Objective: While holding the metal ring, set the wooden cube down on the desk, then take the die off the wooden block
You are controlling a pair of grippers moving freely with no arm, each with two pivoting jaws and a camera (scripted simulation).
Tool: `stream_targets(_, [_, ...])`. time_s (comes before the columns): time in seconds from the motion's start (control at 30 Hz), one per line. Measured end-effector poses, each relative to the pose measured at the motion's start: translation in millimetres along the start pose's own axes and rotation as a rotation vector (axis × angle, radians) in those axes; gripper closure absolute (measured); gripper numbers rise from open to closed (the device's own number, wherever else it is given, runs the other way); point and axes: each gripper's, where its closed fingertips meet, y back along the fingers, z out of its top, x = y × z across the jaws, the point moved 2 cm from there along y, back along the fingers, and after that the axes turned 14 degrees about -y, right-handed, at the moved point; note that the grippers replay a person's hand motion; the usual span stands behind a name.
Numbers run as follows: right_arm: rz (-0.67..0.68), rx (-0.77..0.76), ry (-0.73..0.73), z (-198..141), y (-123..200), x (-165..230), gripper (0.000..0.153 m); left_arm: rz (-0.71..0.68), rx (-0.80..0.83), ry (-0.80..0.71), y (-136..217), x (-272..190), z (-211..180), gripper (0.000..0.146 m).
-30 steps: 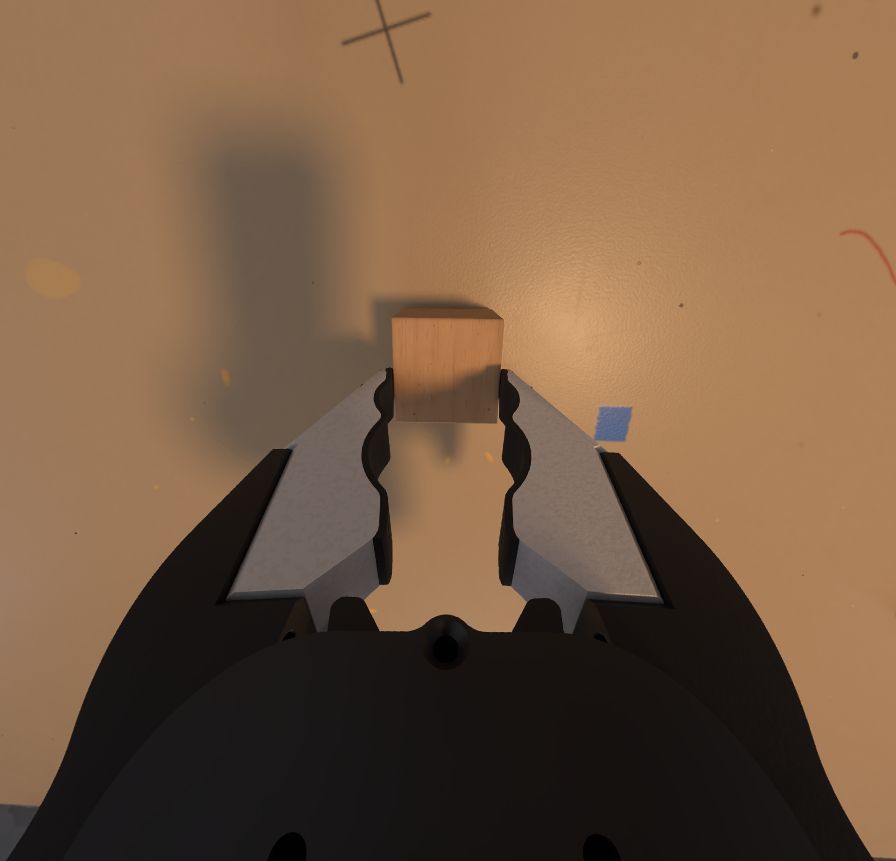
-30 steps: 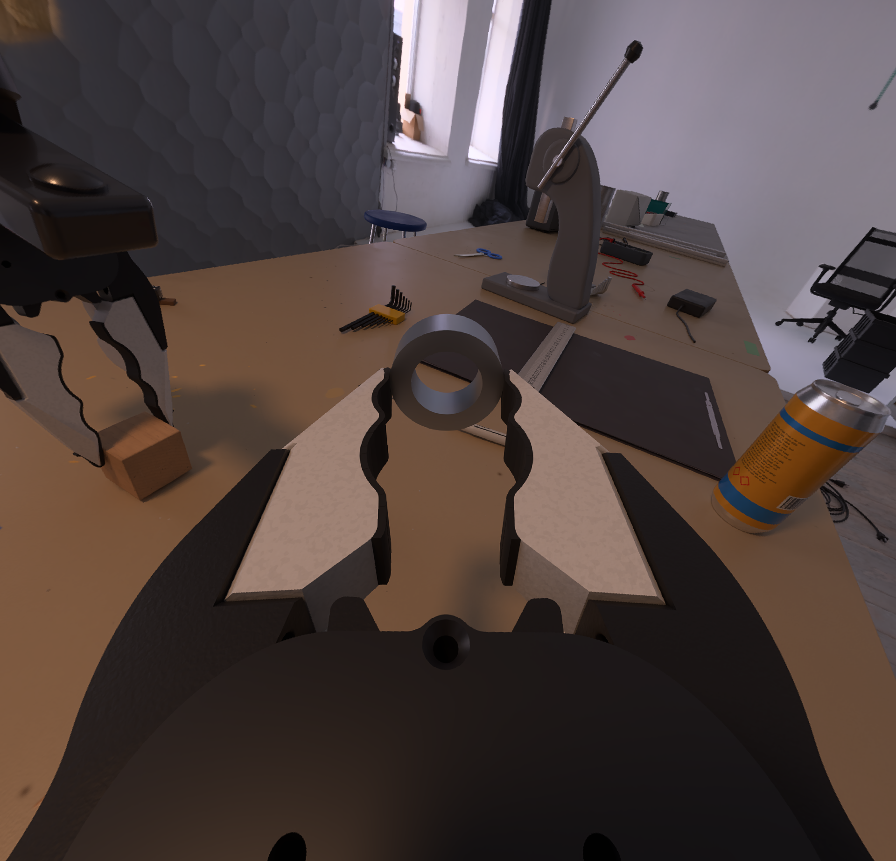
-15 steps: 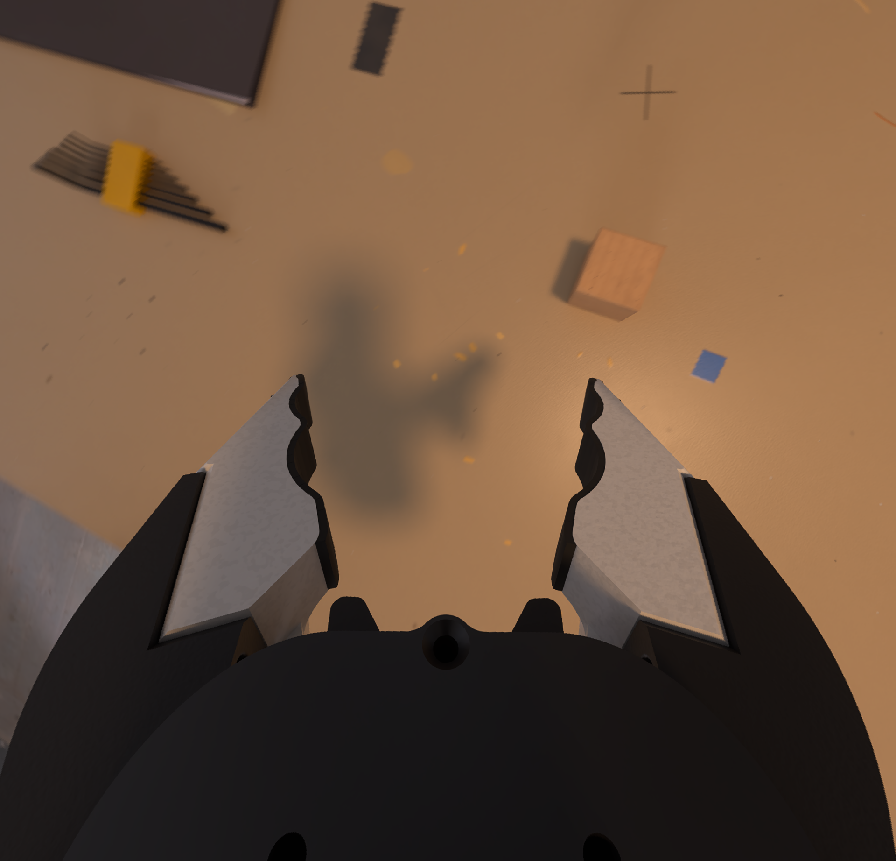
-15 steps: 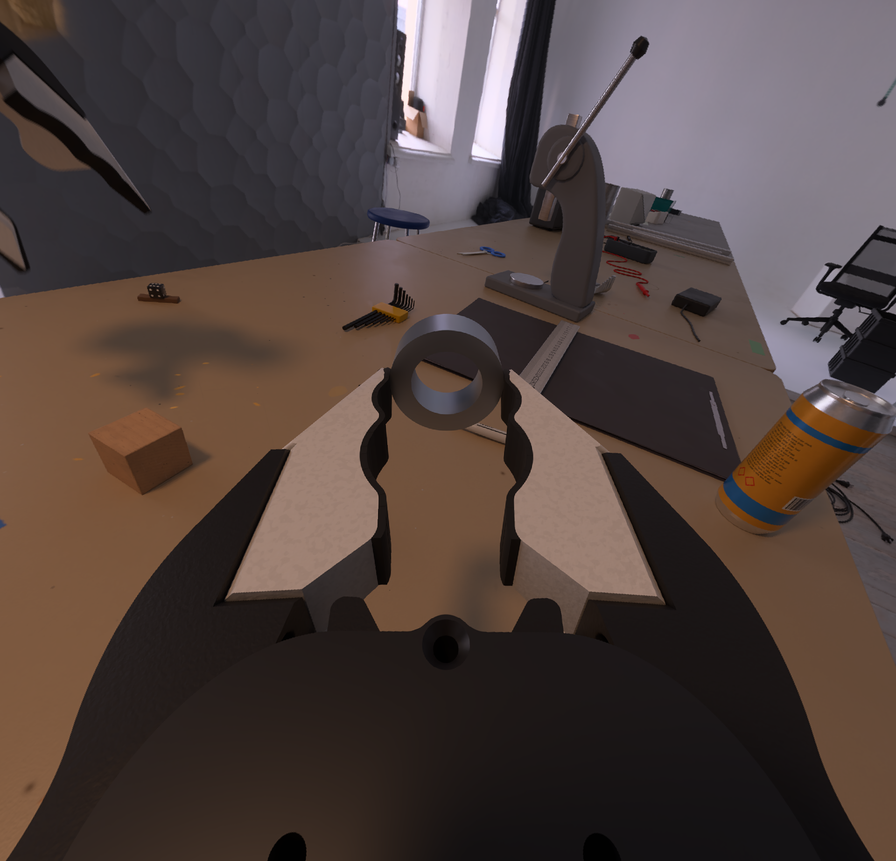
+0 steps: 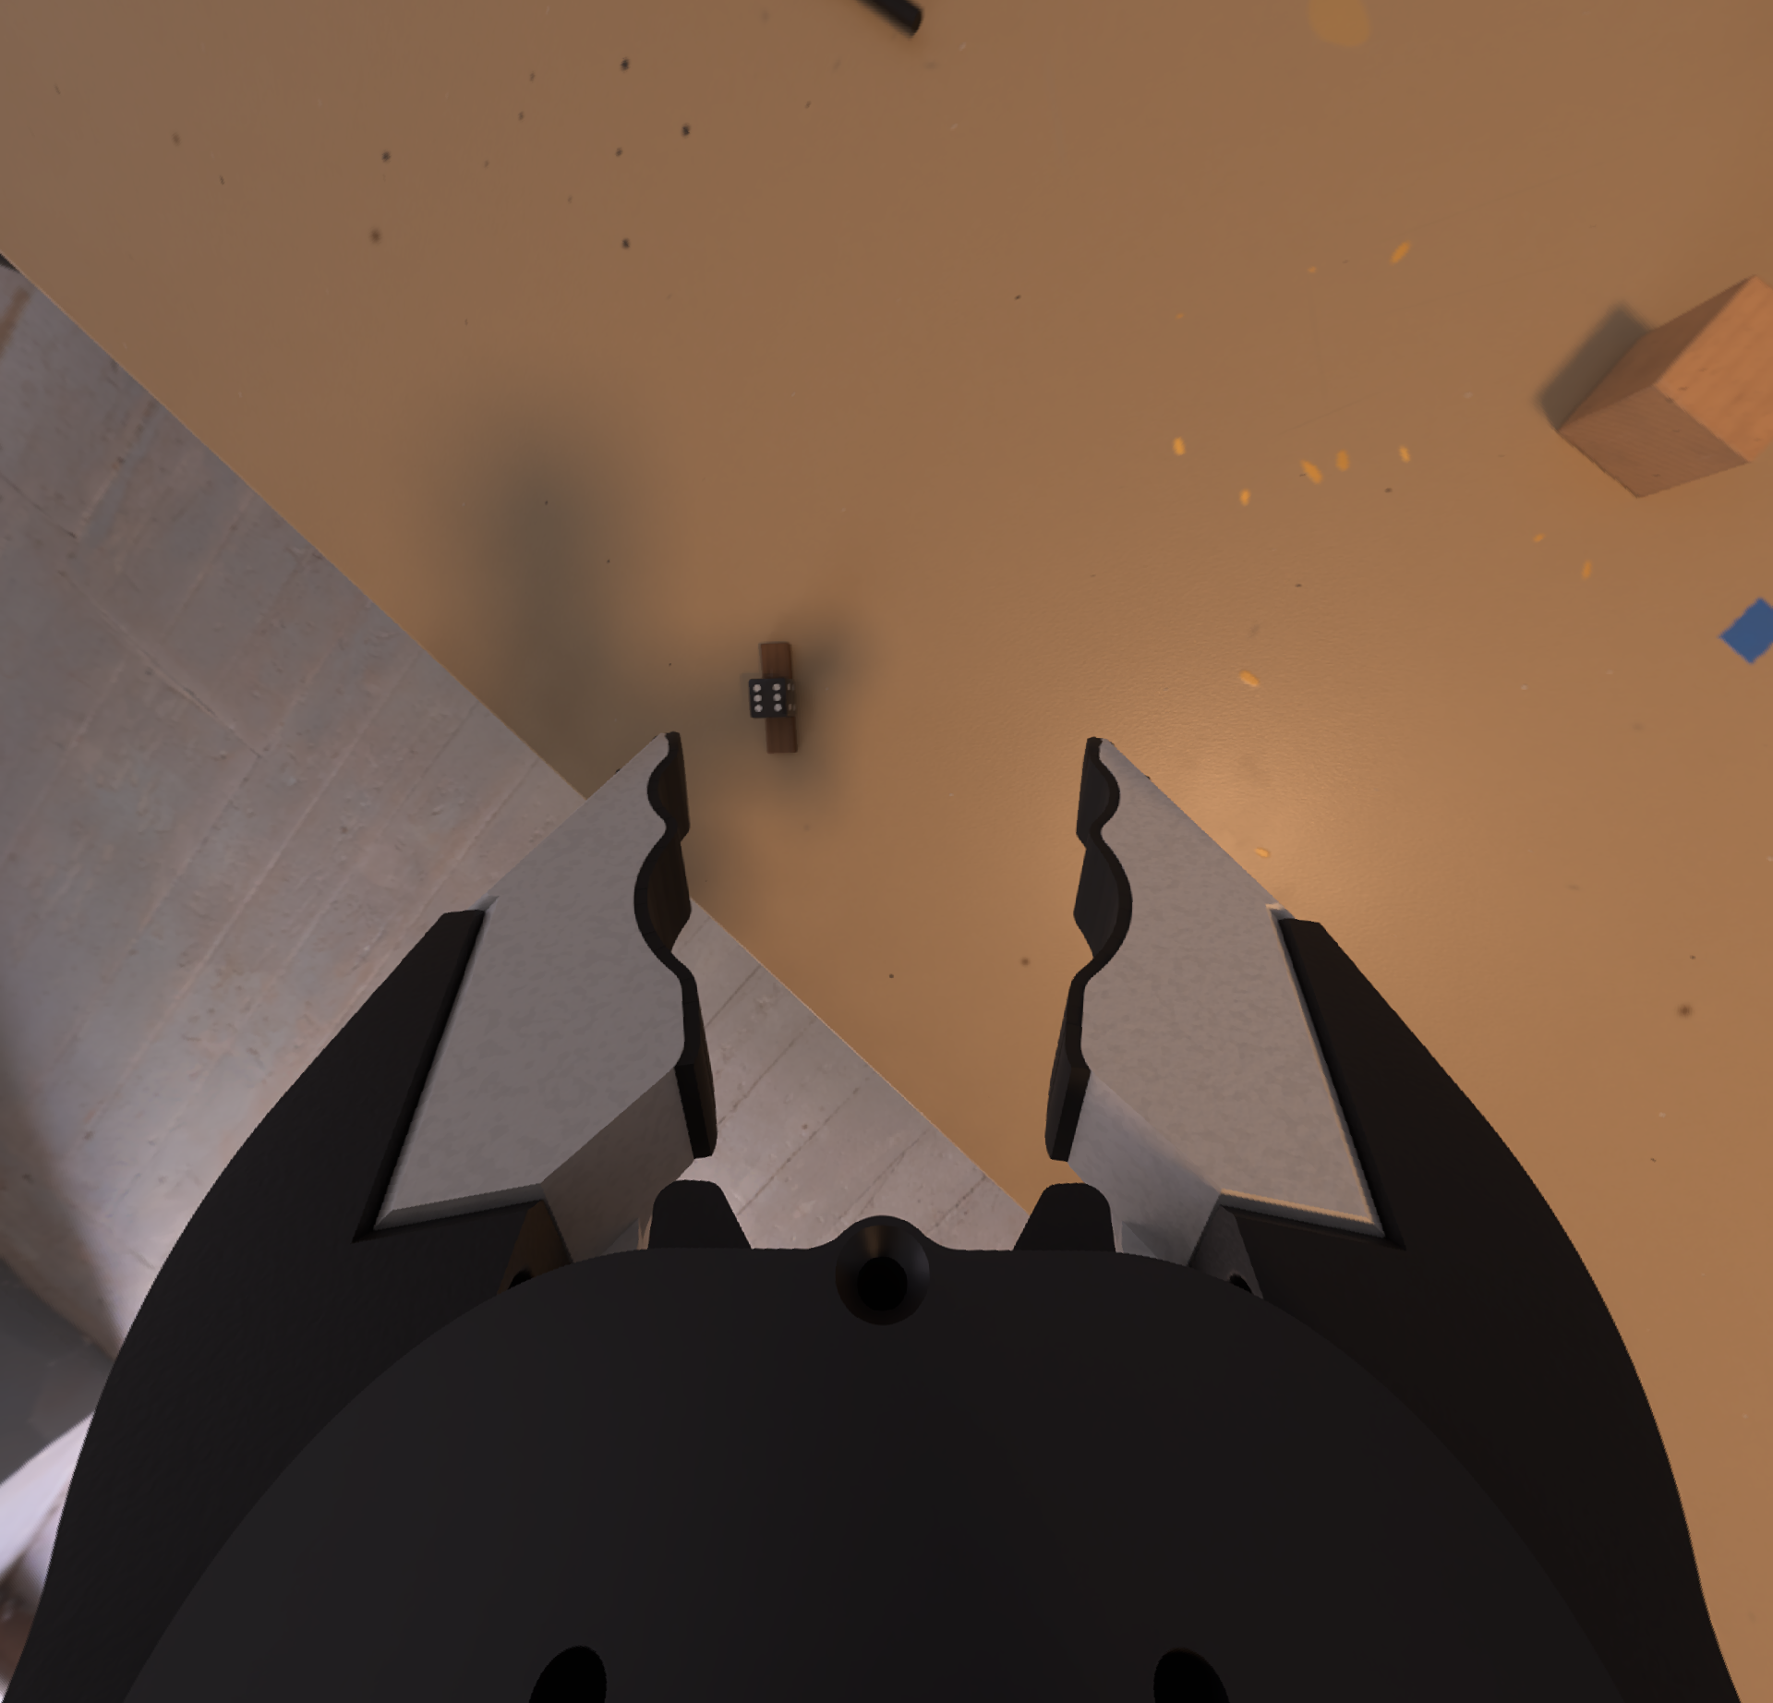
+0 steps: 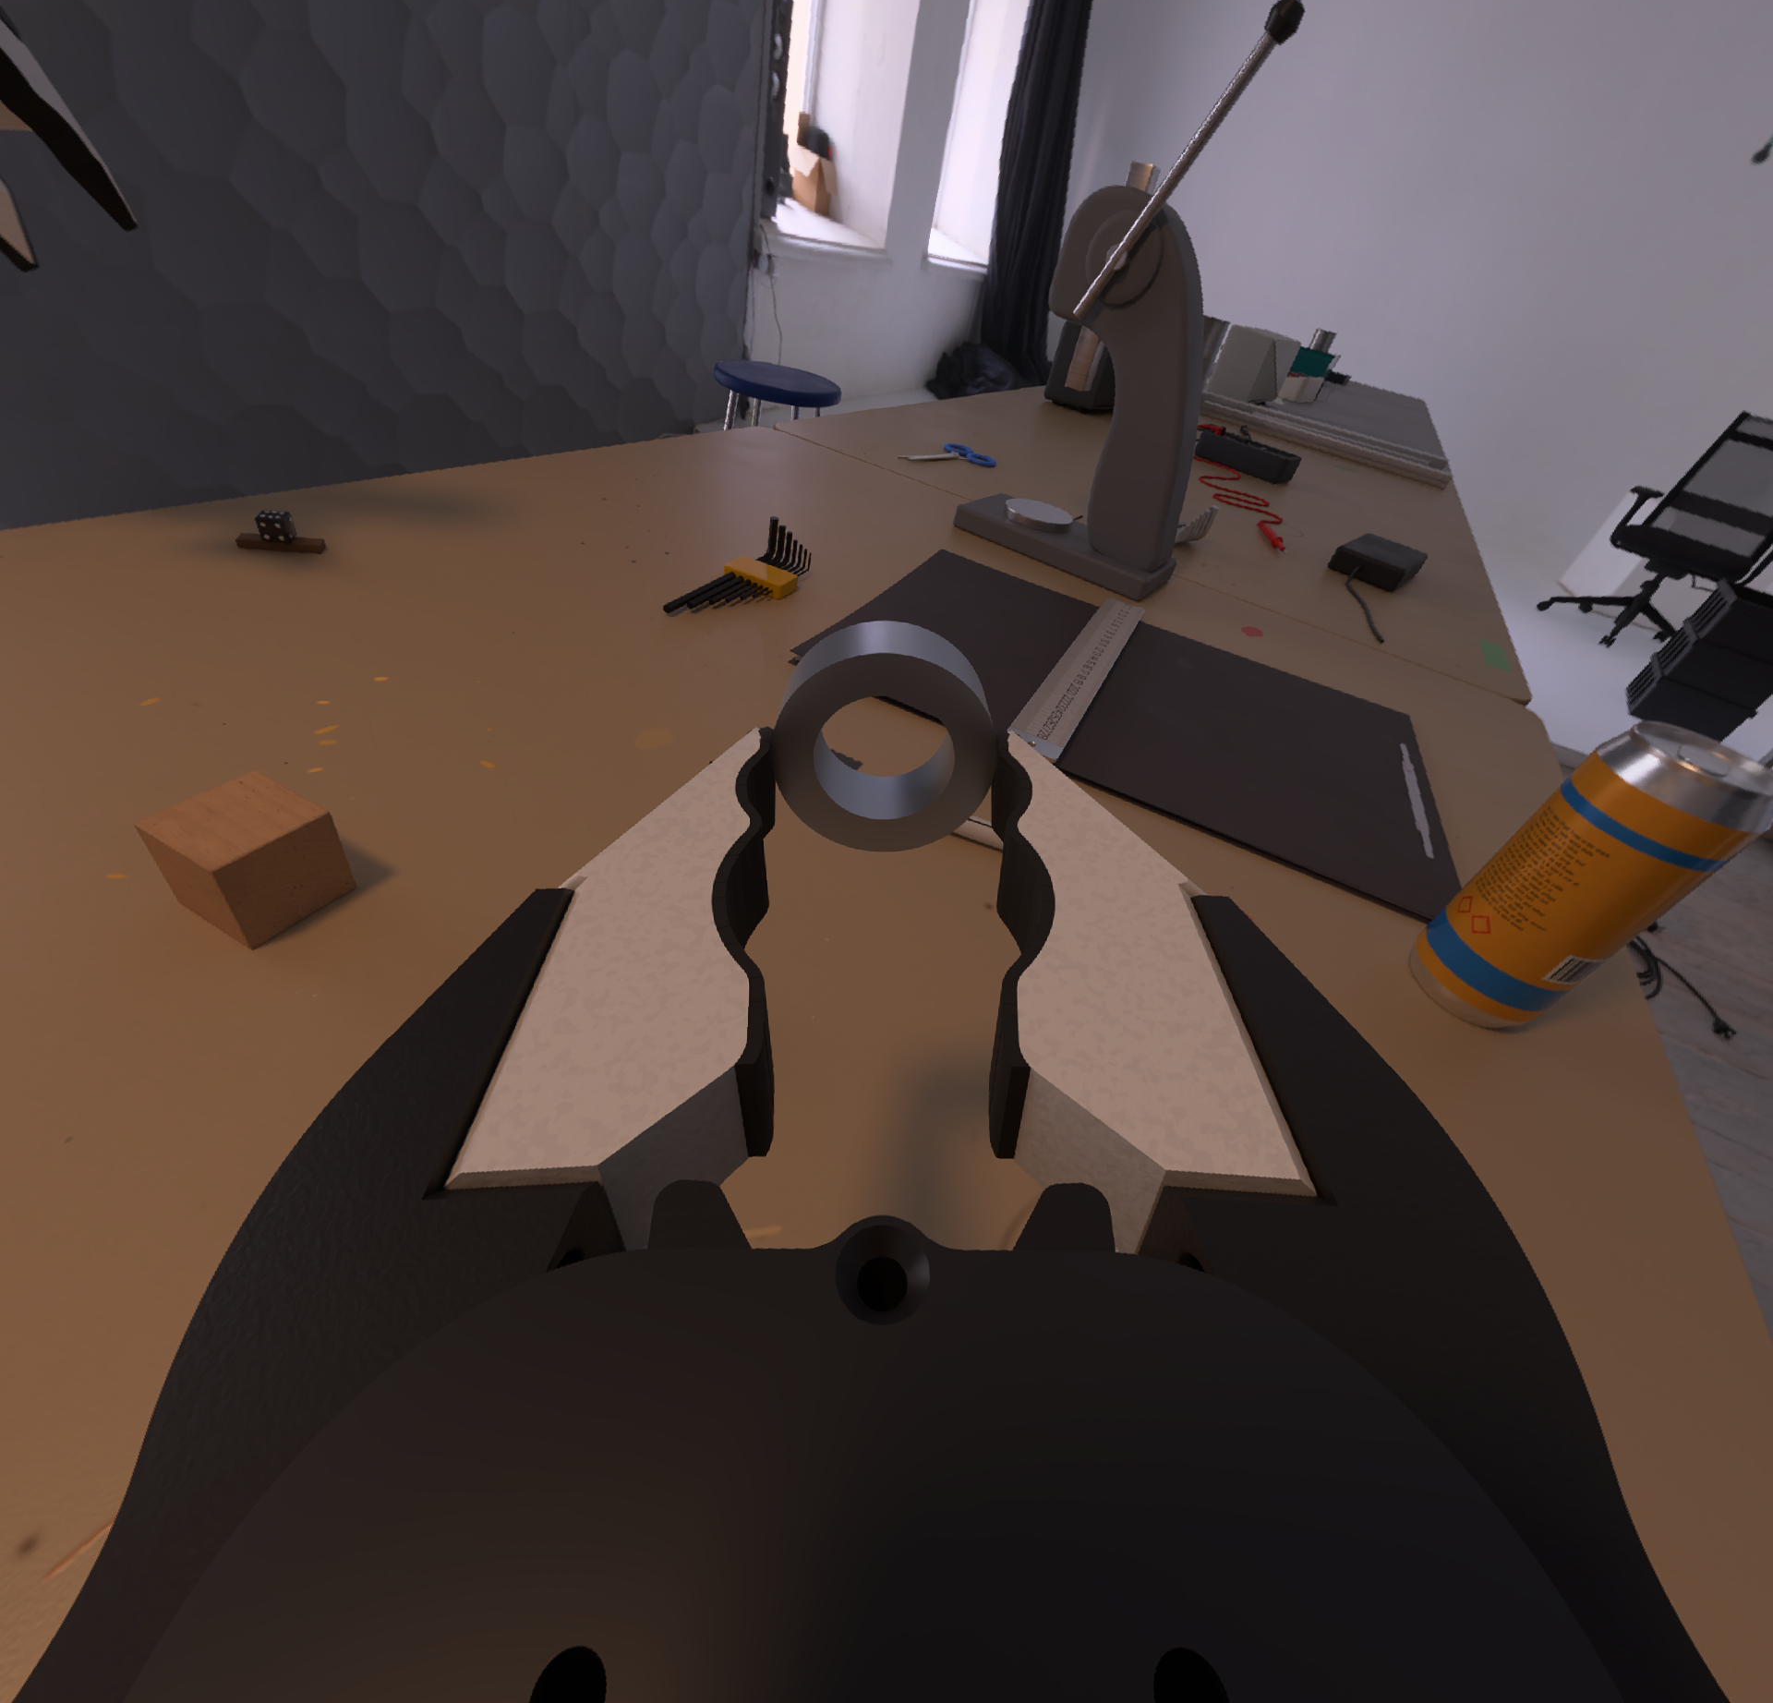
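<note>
My left gripper (image 5: 883, 745) is open and empty, high above the desk, looking down. A black die (image 5: 770, 697) sits on a small dark wooden block (image 5: 779, 745) just ahead of my left fingertip, near the desk edge. The wooden cube (image 5: 1674, 400) rests on the desk at the right edge of the left wrist view. My right gripper (image 6: 883, 745) is shut on the grey metal ring (image 6: 883, 745) above the desk. In the right wrist view the cube (image 6: 245, 856) lies at the left and the die (image 6: 274, 527) on its block (image 6: 281, 545) lies far left.
The desk edge and grey floor (image 5: 192, 745) lie at the left. Hex keys (image 6: 744, 582), a dark mat (image 6: 1247, 745), a metal ruler (image 6: 1084, 673), an arbor press (image 6: 1132, 390) and an orange can (image 6: 1583, 889) stand on the desk. The left gripper's fingertips (image 6: 58, 141) show at the top left.
My left gripper let go of the wooden cube, opened, rose and moved left until the die on its block came under it. The right gripper kept still with the ring.
</note>
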Motion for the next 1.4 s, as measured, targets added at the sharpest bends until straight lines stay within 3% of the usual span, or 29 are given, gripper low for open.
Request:
stream_targets(0.1, [-0.003,0.003,0.031,2,0,3,0.107,-0.015,0.013,0.036,-15,14,-12,0.073])
stream_targets(0.7, [-0.003,-0.006,0.071,6,1,9,0.107,-0.131,0.178,0.074,-112,39,-56,0.099])
stream_targets(1.2, [-0.011,-0.018,0.073,10,4,7,0.107,-0.130,0.316,0.083,-143,37,-68,0.106])
stream_targets(1.4, [-0.012,-0.021,0.077,11,5,8,0.107,-0.165,0.306,0.085,-145,33,-65,0.130])
